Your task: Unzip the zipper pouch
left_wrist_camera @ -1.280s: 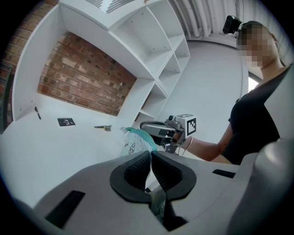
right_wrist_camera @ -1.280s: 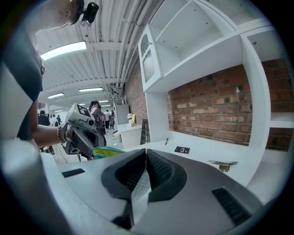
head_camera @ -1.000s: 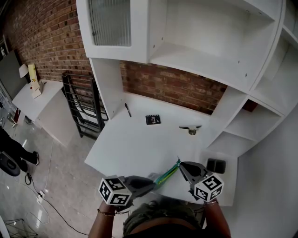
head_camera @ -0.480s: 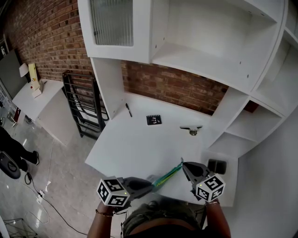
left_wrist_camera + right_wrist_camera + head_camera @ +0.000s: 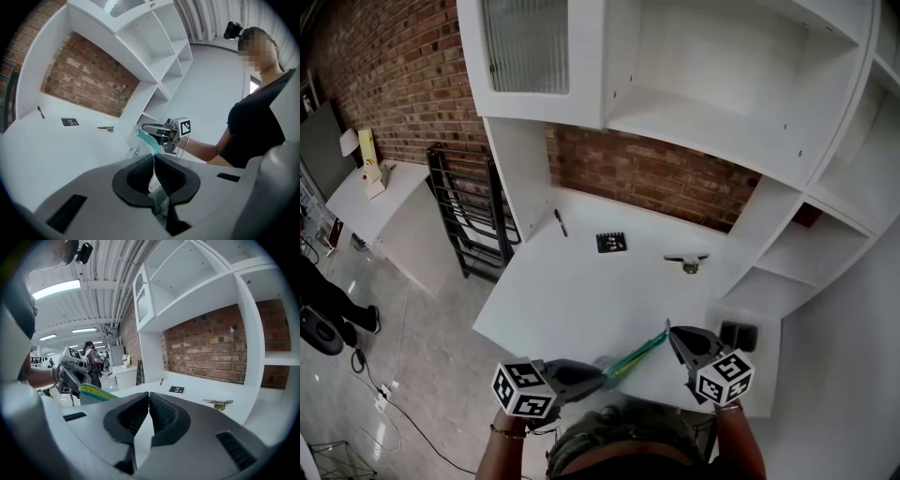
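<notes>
A clear zipper pouch with a green-teal top edge (image 5: 633,356) hangs stretched between my two grippers above the desk's front edge. My left gripper (image 5: 602,375) is shut on its near end; the clear plastic shows pinched between the pads (image 5: 153,157). My right gripper (image 5: 668,330) is shut at the pouch's far end, at the zipper strip. In the left gripper view the teal edge (image 5: 145,140) meets the right gripper's tip (image 5: 161,132). In the right gripper view the jaws (image 5: 149,394) are shut, the pouch (image 5: 96,392) runs off left toward the left gripper (image 5: 70,369), and the zipper pull is hidden.
On the white desk (image 5: 572,291) lie a black marker card (image 5: 610,243), a pen (image 5: 557,222) and a small metal piece (image 5: 685,262). A black object (image 5: 734,335) sits at the right, close by the right gripper. White shelves rise behind; a black rack (image 5: 464,216) stands left.
The grippers have drawn slightly apart, the left toward me and the right outward, and the pouch between them is a little longer and straighter. Both grips stay the same.
</notes>
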`<state>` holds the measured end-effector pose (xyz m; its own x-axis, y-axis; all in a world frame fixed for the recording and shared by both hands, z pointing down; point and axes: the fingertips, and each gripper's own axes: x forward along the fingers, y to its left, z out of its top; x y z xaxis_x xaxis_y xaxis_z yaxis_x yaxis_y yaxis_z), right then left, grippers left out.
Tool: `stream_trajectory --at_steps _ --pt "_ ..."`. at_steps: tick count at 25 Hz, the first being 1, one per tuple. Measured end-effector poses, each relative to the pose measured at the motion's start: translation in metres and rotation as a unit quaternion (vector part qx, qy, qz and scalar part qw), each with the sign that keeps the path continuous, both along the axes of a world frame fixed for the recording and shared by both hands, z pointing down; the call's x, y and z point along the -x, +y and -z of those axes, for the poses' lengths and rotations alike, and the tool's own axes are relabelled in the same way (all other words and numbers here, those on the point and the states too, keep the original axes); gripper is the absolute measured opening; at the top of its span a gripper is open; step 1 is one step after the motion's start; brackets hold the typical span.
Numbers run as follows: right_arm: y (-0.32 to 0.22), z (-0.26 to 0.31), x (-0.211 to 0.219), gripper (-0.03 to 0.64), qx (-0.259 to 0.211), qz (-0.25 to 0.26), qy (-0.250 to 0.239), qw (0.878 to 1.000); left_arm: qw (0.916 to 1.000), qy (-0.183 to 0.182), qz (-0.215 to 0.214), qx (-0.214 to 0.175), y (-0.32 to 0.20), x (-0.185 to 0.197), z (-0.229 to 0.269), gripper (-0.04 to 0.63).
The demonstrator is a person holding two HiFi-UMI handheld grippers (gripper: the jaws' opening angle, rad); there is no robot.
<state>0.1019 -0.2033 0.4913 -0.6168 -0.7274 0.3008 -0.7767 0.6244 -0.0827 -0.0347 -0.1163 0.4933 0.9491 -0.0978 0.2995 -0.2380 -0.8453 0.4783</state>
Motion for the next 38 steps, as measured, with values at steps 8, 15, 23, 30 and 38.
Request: stream_trajectory --at_steps 8,15,23,30,38 --pt "0.001 -0.004 -0.005 0.008 0.010 -0.020 -0.031 0.999 1.0000 0.002 0.000 0.004 -0.004 -0.004 -0.002 0.015" --pt "0.001 -0.006 -0.009 0.074 0.026 -0.026 -0.058 0.998 0.9997 0.010 0.014 0.019 -0.014 -0.008 -0.005 0.015" --pt "-0.003 -0.009 -0.033 0.074 0.036 -0.065 -0.096 0.993 0.9977 0.019 0.058 0.029 -0.054 -0.001 -0.003 0.014" --pt "-0.002 -0.013 -0.057 0.074 0.041 -0.089 -0.104 0.990 0.9969 0.005 0.077 0.017 -0.103 -0.006 -0.001 0.014" --pt "-0.004 -0.021 -0.075 0.074 0.055 -0.122 -0.112 0.985 0.9960 -0.010 0.087 0.018 -0.172 -0.015 -0.010 0.014"
